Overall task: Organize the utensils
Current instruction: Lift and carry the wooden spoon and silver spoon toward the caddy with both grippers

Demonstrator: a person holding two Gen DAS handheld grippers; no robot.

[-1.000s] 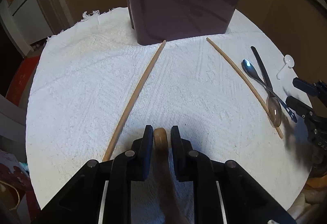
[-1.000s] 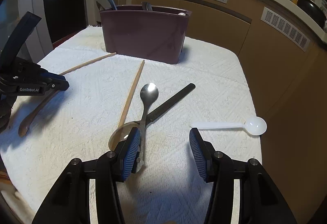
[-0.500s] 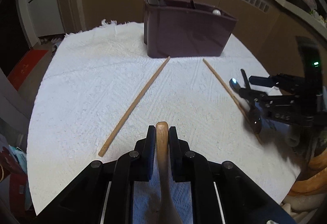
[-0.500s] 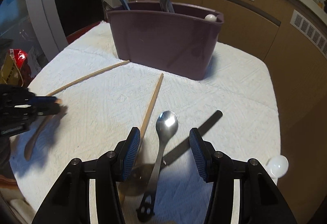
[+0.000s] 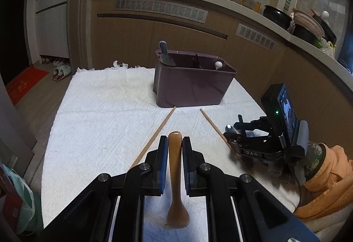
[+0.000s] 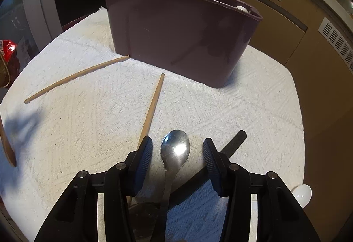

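On the worktop [image 5: 92, 122], which is covered by a white textured cloth, a dark plum utensil caddy [image 5: 189, 85] stands toward the far side. Its compartments already hold a few pieces: a grey-handled tool [image 5: 164, 49] rises from the left end, and a small white spoon bowl [image 5: 218, 64] shows at the right end.

Two wooden chopsticks lie on the cloth in front of the caddy, splayed apart. The left chopstick [image 5: 154, 136] has its far tip just beside the caddy's base, while the right chopstick [image 5: 213, 126] runs toward the right hand-held gripper.

The left hand-held gripper [image 5: 175, 149] is clamped on a wooden spoon [image 5: 175, 175], its pads pressing the handle from both sides. The handle end pokes out past the fingertips toward the caddy, and the bowl hangs back toward the camera, above the cloth.

The right hand-held gripper [image 6: 177, 153] has its jaws spread wide and holds nothing. A metal spoon [image 6: 175, 153] lies between them, bowl pointing toward the caddy, and neither pad touches it. A black-handled utensil [image 6: 231, 142] lies crossed under the spoon's handle, angling out to the right. Near the camera, something rounded and glassy sits under the spoon's handle, possibly another spoon bowl, though it is too dark to be sure. A white plastic spoon [image 6: 302, 192] rests at the right edge of the cloth, well apart from the rest.
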